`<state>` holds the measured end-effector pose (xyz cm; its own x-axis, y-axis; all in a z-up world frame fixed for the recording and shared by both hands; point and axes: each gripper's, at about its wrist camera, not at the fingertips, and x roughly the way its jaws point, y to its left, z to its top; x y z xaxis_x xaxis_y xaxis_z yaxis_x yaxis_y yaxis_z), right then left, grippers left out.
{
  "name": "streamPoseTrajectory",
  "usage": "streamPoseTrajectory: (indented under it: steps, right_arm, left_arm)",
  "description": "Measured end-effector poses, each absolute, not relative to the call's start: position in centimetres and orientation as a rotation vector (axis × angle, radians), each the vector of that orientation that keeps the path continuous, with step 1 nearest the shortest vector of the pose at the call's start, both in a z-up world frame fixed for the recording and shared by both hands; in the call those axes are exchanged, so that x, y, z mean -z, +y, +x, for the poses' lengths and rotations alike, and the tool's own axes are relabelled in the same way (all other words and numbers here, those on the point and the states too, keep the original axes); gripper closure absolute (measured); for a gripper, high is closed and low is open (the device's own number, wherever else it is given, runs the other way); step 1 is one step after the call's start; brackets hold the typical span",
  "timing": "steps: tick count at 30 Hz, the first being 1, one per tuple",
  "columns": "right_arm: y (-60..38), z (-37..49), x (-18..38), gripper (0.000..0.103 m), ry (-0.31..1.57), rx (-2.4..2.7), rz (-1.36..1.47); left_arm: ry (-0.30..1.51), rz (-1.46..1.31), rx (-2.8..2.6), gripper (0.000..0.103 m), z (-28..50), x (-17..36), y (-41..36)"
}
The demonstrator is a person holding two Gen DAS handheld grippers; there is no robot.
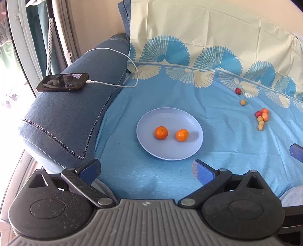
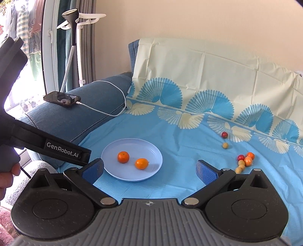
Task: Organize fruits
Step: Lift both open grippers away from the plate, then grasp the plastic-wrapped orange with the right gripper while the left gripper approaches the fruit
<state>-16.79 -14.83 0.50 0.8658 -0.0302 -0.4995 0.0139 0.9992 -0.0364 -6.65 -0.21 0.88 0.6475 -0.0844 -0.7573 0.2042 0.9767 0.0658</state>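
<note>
A pale blue plate (image 1: 149, 115) (image 2: 151, 149) sits on the blue cloth and holds two small oranges (image 1: 161, 132) (image 2: 123, 157), the second (image 1: 182, 135) (image 2: 141, 163) to the right of the first. Farther right on the cloth lies a cluster of small fruits (image 1: 262, 117) (image 2: 244, 160): orange, red and yellowish. A lone red fruit (image 1: 238, 91) (image 2: 224, 134) and a yellowish one (image 1: 243, 102) (image 2: 225, 145) lie behind the cluster. My left gripper (image 1: 146, 171) hovers open just before the plate, empty. My right gripper (image 2: 149, 171) is open and empty too, between plate and cluster.
A dark phone (image 1: 63, 82) (image 2: 62, 99) on a white charging cable (image 1: 130, 62) rests on the blue sofa arm (image 1: 62, 117) to the left. A cream cloth covers the sofa back (image 1: 208, 28). A garment steamer (image 2: 71, 17) stands by the window. A hand (image 2: 7, 176) holds the left gripper's body.
</note>
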Motion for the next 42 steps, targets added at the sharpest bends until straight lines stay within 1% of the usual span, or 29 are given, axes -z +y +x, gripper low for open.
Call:
streamPoseTrajectory:
  steps: [7,10,18,26,33,38,41,42]
  right_arm:
    - [-16.2,-16.8,-0.1,0.001,0.502,0.032,0.009]
    - [-17.7,-16.1,0.5,0.001,0.529,0.053,0.049]
    - [-25.5,-13.8,4.3,0.001,0.575,0.273,0.209]
    - [-38.5,-9.6,8.3,0.001,0.593,0.556,0.305]
    - [-49.4,-1.7,13.1,0.001,0.651,0.628,0.433]
    - [-53.1,4.0,17.3,0.001,0.800,0.618,0.390]
    - [-54.1,6.0,19.0,0.001,0.815,0.559,0.411]
    - [-54.3,6.3,19.1,0.001,0.786,0.549,0.420]
  left_arm:
    - [0.860,0.151,0.166,0.000,-5.5,-0.9,-1.7]
    - [0.888,0.160,0.175,0.000,-4.6,-0.5,-2.8]
    - [0.953,0.214,0.188,0.000,0.1,0.9,-8.3]
    - [0.955,0.273,0.269,0.000,6.7,3.9,-19.1]
    - [0.956,0.355,0.371,0.000,14.7,10.1,-32.0]
    - [0.969,0.442,0.449,0.000,18.7,14.3,-39.1]
    - [0.969,0.486,0.472,0.000,20.4,16.3,-42.0]
    - [0.964,0.494,0.469,0.000,20.9,16.8,-42.7]
